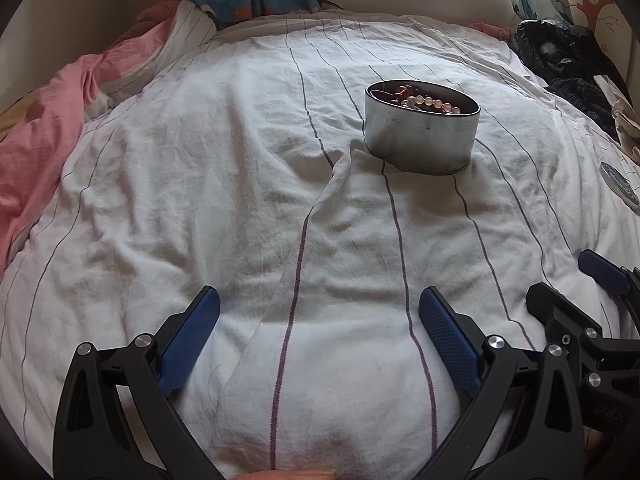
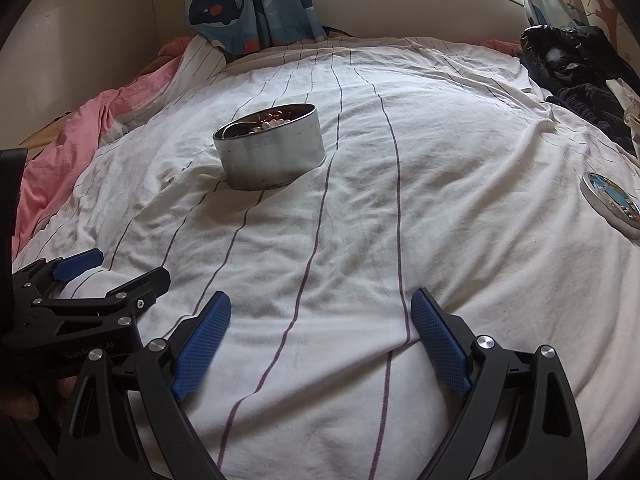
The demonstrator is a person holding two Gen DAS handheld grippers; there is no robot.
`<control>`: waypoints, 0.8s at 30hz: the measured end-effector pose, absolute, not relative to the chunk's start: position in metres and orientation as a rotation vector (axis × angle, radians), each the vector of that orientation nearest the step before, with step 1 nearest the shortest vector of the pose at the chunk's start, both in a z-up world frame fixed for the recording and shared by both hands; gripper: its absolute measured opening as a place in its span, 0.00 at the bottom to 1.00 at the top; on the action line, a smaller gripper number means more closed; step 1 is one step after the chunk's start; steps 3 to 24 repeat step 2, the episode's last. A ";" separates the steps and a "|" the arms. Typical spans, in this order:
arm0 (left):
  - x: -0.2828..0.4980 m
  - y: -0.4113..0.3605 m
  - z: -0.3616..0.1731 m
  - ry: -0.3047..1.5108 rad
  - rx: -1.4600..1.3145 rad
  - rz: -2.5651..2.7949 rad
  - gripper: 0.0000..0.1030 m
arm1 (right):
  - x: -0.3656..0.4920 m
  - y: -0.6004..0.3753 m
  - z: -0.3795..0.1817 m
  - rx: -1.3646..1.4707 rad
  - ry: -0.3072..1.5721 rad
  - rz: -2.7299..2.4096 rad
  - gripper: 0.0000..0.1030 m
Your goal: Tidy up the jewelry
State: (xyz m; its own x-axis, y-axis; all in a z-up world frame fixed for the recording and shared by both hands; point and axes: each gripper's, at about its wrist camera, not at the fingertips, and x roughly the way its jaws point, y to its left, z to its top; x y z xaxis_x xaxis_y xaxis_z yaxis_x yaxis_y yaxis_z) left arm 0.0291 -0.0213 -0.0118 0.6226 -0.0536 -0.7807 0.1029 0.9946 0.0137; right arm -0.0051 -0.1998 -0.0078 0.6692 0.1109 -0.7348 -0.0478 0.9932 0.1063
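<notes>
A round silver tin point(image 1: 420, 136) stands open on the striped white bedsheet, with bead bracelets point(image 1: 428, 101) inside it. It also shows in the right wrist view point(image 2: 272, 152), beads point(image 2: 272, 122) visible over its rim. The tin's lid point(image 2: 612, 204), with a blue picture on it, lies on the sheet far right; its edge shows in the left wrist view point(image 1: 620, 186). My left gripper point(image 1: 320, 304) is open and empty, low over the sheet, well short of the tin. My right gripper point(image 2: 322, 306) is open and empty, beside the left one.
The white striped sheet point(image 1: 240, 200) covers the bed. A pink blanket point(image 1: 40, 148) is bunched at the left. Dark clothes and a black bag point(image 2: 568, 64) lie at the back right. Whale-print curtains point(image 2: 248, 0) hang by the wall behind.
</notes>
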 end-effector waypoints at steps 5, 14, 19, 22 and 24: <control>0.028 -0.022 -0.011 0.893 0.060 -0.089 0.93 | -0.005 -0.200 -0.008 0.080 0.834 0.089 0.85; 0.028 -0.022 -0.011 0.893 0.060 -0.089 0.93 | -0.005 -0.200 -0.008 0.080 0.834 0.089 0.85; 0.028 -0.022 -0.011 0.893 0.060 -0.089 0.93 | -0.005 -0.200 -0.008 0.080 0.834 0.089 0.85; 0.028 -0.022 -0.011 0.893 0.060 -0.089 0.93 | -0.005 -0.200 -0.008 0.080 0.834 0.089 0.85; 0.028 -0.022 -0.011 0.893 0.060 -0.089 0.93 | -0.005 -0.200 -0.008 0.080 0.834 0.089 0.85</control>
